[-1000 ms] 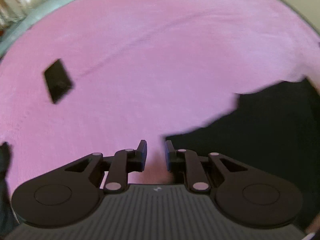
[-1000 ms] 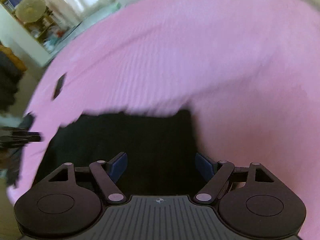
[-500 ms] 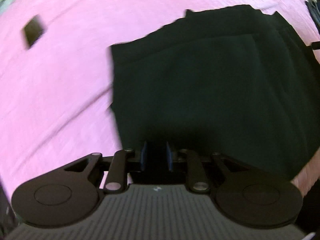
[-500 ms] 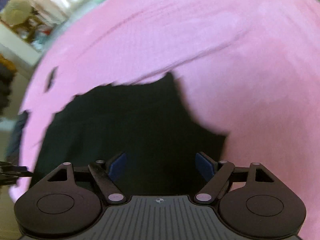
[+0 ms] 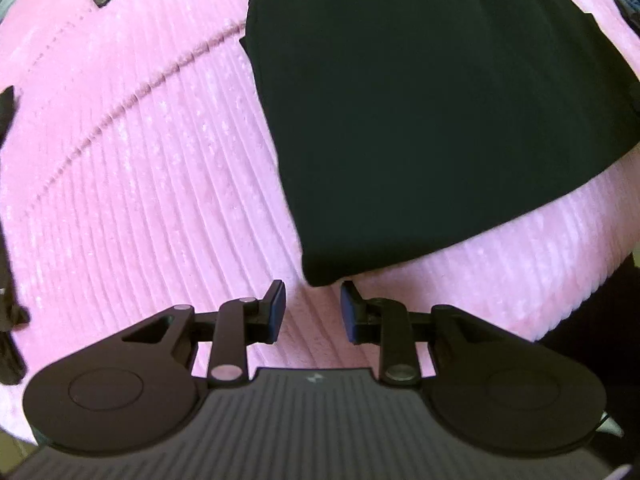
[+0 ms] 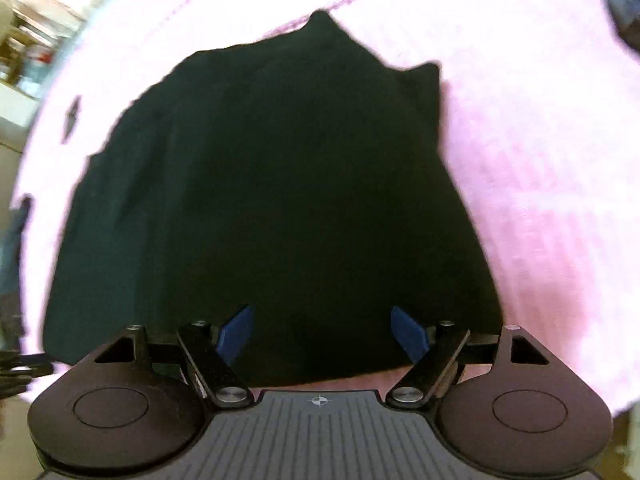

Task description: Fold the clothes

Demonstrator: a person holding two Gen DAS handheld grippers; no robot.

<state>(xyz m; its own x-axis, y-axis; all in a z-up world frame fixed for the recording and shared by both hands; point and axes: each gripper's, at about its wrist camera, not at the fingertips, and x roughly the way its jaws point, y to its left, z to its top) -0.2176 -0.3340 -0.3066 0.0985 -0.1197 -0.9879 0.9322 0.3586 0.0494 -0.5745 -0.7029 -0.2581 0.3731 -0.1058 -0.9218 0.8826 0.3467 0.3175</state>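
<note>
Pink ribbed bedcover [image 5: 160,168] carries one black garment [image 5: 420,100], lying flat in a compact shape.

Left gripper [image 5: 312,308] hangs partly parted and empty, just off the garment's near corner; right gripper [image 6: 320,332] gapes wide over its near edge, empty. Either another fold follows or folding is finished. Layers are unreadable in the black; far corners blur.

Left wrist view is sharp & evenly lit; I can see the ribs on the pink blanket [image 5: 140,168] clearly, w/ strong fisheye bending at the edges. Right wrist view is smeared by motion blur, and the blanket blows out near-white toward the top. The black garment [image 6: 280,200] reads as a flat dark mass, no detail.
</note>
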